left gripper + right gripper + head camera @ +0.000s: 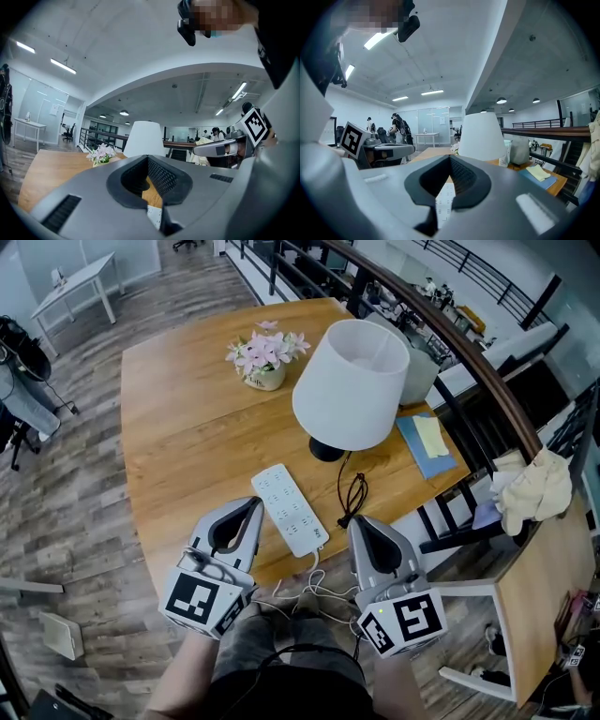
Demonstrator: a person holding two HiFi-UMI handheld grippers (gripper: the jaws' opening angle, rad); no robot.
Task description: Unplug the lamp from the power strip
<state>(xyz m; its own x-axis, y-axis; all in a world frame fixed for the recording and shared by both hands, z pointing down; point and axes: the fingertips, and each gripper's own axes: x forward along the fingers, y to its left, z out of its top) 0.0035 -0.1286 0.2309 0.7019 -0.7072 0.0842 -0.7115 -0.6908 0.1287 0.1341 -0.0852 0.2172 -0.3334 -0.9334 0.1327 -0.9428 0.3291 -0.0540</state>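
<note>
A: Item one, lamp [352, 381]?
B: Upright on the wooden bench [178, 446], far right part; white-shaded, black base [325, 450]; black cord [354, 495] running from the base into a tied loop toward the near edge.
A: Power strip [289, 509]?
B: White, flat on the bench, just in front and left of the base; between the two grippers' tips; end of the black cord just beside its right edge; cannot tell whether plugged in; white lead [314, 589] trailing from its near end over the bench edge.
A: Writing, labels?
B: Marks on the strip's face too small to read; black-and-white square patterns on left cube [202, 601] and right cube [405, 620], no letters legible.
A: Left gripper [253, 505]?
B: Near edge, left of the strip; fingers [163, 176] closed together, nothing between.
A: Right gripper [362, 524]?
B: Near edge, right of the strip, close by the cord loop; fingers fully together, holding nothing.
A: Remainder?
B: Pot of pink flowers [265, 357] at the far side; blue folder [424, 457] bearing a yellow note [430, 435], right of the lamp; grey container [424, 371] behind the lamp.
</note>
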